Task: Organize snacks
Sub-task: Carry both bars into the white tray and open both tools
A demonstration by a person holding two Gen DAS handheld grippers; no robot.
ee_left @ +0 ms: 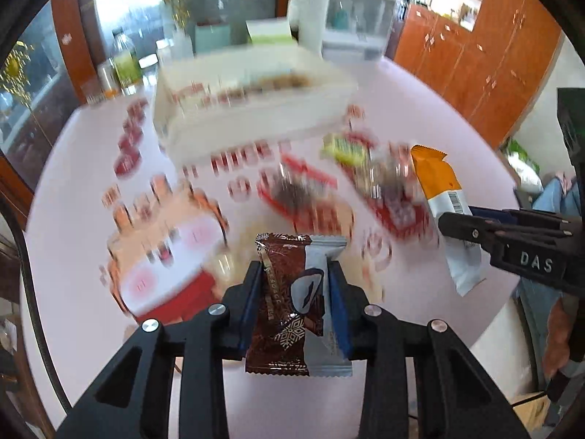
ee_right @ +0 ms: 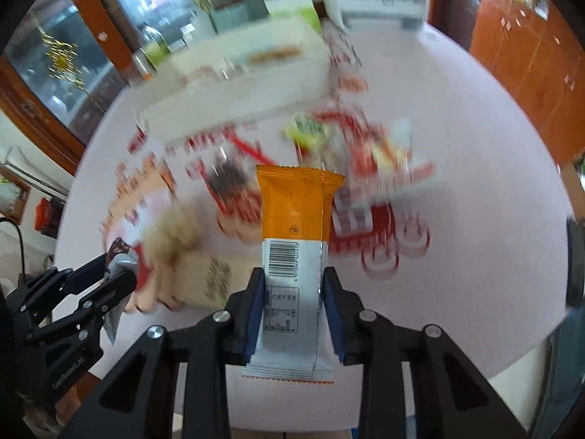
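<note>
Room backdrop, as I'm seeing it

Daylight is flooding a window (ee_left: 139, 3); orange-brown wooden cabinets (ee_left: 486, 62) are lining the right, a glass-fronted cabinet (ee_right: 62, 69) standing left.

Left gripper (ee_left: 298, 278): matt black plastic, bright metal screw heads, blue pads. Between them, a glossy foil snack wrapper (ee_left: 292, 311), brown and silver with crimped ends. Right gripper (ee_right: 294, 285): same matt black plastic. Its orange-and-white snack wrapper (ee_right: 296, 241) is smooth film with a soft sheen. Table (ee_left: 420, 109): smooth pale pink covering, printed. At 12 o'clock, a white plastic storage box (ee_left: 252, 109), matt. At 2 o'clock, polished wood cabinets (ee_left: 486, 62).
</note>
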